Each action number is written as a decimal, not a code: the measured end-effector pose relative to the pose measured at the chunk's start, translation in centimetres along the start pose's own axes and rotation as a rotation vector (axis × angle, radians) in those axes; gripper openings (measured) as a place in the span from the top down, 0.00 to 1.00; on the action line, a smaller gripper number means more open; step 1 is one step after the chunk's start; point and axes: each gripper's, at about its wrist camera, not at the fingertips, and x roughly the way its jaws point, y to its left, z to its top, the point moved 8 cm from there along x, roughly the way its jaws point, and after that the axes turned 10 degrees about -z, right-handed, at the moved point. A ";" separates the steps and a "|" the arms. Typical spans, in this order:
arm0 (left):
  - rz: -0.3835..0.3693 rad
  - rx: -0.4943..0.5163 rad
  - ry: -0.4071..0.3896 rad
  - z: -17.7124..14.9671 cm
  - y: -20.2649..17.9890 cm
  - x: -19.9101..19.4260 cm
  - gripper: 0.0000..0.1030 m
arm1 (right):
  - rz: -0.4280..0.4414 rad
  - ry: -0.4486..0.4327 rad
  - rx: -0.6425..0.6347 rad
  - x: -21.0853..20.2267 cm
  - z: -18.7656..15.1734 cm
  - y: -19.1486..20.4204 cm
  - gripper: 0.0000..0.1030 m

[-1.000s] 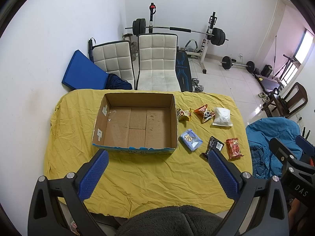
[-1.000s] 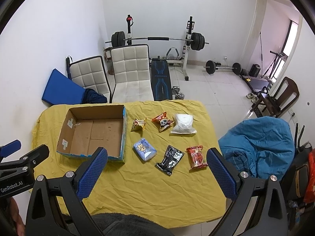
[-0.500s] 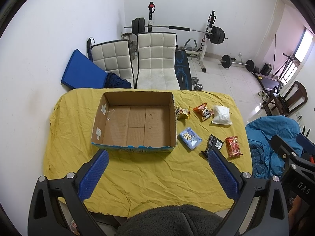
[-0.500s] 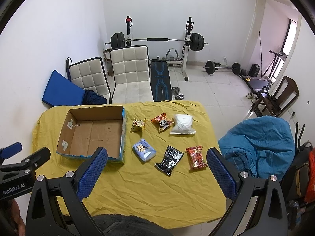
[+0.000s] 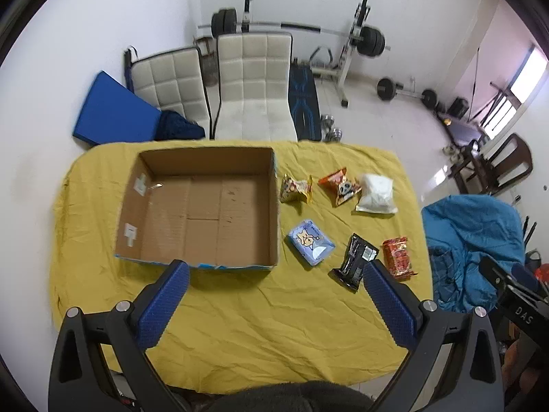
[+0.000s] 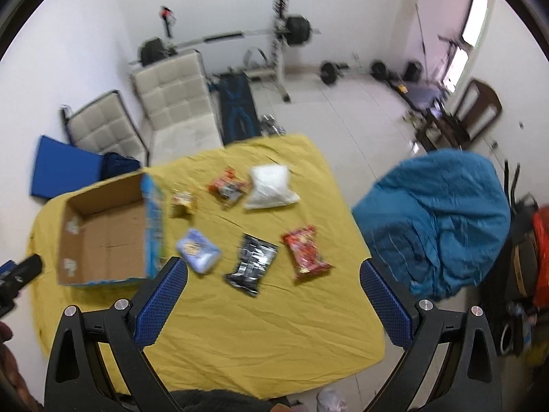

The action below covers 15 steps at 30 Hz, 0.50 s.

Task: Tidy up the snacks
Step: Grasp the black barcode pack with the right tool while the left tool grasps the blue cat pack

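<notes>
An open, empty cardboard box (image 5: pixel 202 206) (image 6: pixel 106 237) sits on the left of a table under a yellow cloth (image 5: pixel 240 316) (image 6: pixel 260 329). To its right lie several snack packs: a yellow one (image 5: pixel 295 189), an orange one (image 5: pixel 340 187), a white bag (image 5: pixel 375 193) (image 6: pixel 271 187), a light blue pack (image 5: pixel 310 242) (image 6: pixel 198 255), a black pack (image 5: pixel 355 266) (image 6: pixel 250 264) and a red pack (image 5: pixel 398 258) (image 6: pixel 305 252). My left gripper (image 5: pixel 274 274) hovers open above the table's near side. My right gripper (image 6: pixel 272 273) is open too, high over the black and red packs.
Two white padded chairs (image 5: pixel 255 82) stand behind the table, with a blue mat (image 5: pixel 113 116) and a barbell rack (image 5: pixel 357 41) by the far wall. A blue cloth-covered seat (image 6: pixel 435 219) stands right of the table, and dark wooden chairs (image 5: pixel 494 168) beyond it.
Both grippers have moved forward and closer to the table. The right wrist view has swung and tilted toward the snack packs and is blurred. Nothing on the table has moved.
</notes>
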 end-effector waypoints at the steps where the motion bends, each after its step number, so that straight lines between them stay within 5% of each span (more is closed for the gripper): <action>1: -0.023 -0.002 0.019 0.4 -0.6 1.7 0.00 | -0.003 0.038 0.007 2.7 -0.1 -0.8 0.01; 5: -0.036 -0.013 0.123 0.8 -2.4 9.0 0.00 | 0.049 0.192 0.015 11.5 -1.3 -0.4 0.01; 12: -0.002 -0.083 0.335 -0.3 -2.6 20.6 0.00 | 0.153 0.535 0.073 28.6 -6.0 5.8 0.04; 15: -0.009 -0.128 0.381 -0.7 -2.1 23.7 0.00 | 0.162 0.619 0.132 32.8 -7.6 7.5 0.06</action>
